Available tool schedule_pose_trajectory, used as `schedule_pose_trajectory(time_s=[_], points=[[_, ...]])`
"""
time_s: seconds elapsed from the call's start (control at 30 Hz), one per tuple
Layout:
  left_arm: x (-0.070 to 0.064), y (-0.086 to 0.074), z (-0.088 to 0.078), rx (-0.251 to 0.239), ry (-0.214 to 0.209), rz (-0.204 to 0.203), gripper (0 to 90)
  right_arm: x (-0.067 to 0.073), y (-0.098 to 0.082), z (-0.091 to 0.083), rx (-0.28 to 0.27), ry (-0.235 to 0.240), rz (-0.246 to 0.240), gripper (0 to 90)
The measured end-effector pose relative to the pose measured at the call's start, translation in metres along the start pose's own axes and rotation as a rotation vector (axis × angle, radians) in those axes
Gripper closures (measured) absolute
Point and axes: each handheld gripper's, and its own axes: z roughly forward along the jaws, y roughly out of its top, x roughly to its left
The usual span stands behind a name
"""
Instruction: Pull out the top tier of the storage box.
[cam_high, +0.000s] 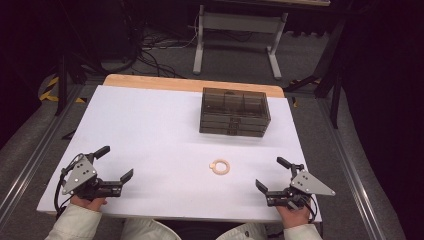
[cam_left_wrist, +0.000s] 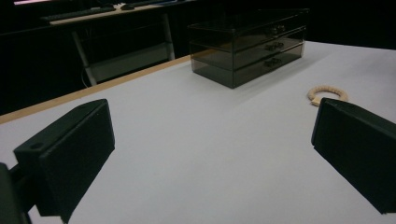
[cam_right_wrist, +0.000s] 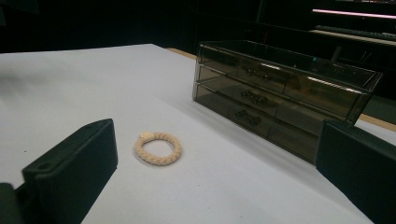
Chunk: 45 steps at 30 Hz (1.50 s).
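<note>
Ring (cam_high: 220, 166) lies flat on the desk (cam_high: 150, 130) between both claws, nearer the right claw (cam_high: 274, 174); left claw (cam_high: 115, 161) and right gape released, grasping nothing.

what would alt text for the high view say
A person holds two open grippers low over a white table, the left gripper at the near left and the right gripper at the near right. A small braided ring lies between them, closer to the right one. A smoky clear drawer box stands farther back, drawers shut.
</note>
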Motion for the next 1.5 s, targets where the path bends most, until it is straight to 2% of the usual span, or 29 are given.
schedule_pose_trajectory(time_s=[0.23,0.43,0.47,0.67,0.77,0.87,1.07,1.23,1.5], points=[[-0.002,0.001,-0.001,-0.014,0.014,0.005,0.5,-0.001,0.0,0.0,0.007,-0.012,0.004,0.1],[0.0,0.002,0.0,-0.008,0.005,0.02,0.6,0.0,0.0,0.0,0.015,-0.023,0.007,0.1],[-0.001,0.002,0.0,-0.011,0.013,0.007,0.6,0.001,0.0,-0.001,0.018,-0.028,0.007,0.1],[-0.003,0.003,0.001,-0.013,0.017,0.013,0.7,0.001,0.001,-0.001,0.036,-0.042,0.0,0.3],[-0.003,0.004,0.001,-0.012,0.013,0.024,0.7,-0.001,0.002,0.001,0.042,-0.042,0.013,0.2],[-0.004,0.004,0.001,-0.015,0.016,0.019,0.7,-0.002,0.004,0.003,0.042,-0.039,0.018,0.3],[-0.005,0.005,0.001,-0.013,0.013,0.02,0.7,-0.004,0.013,0.013,0.06,-0.014,0.037,0.3],[-0.005,0.005,0.001,-0.012,0.01,0.016,0.7,-0.004,0.028,0.026,0.066,-0.011,0.013,0.3],[-0.004,0.005,0.002,-0.007,0.005,0.017,0.8,-0.003,0.04,0.038,0.059,0.009,-0.002,0.3]])
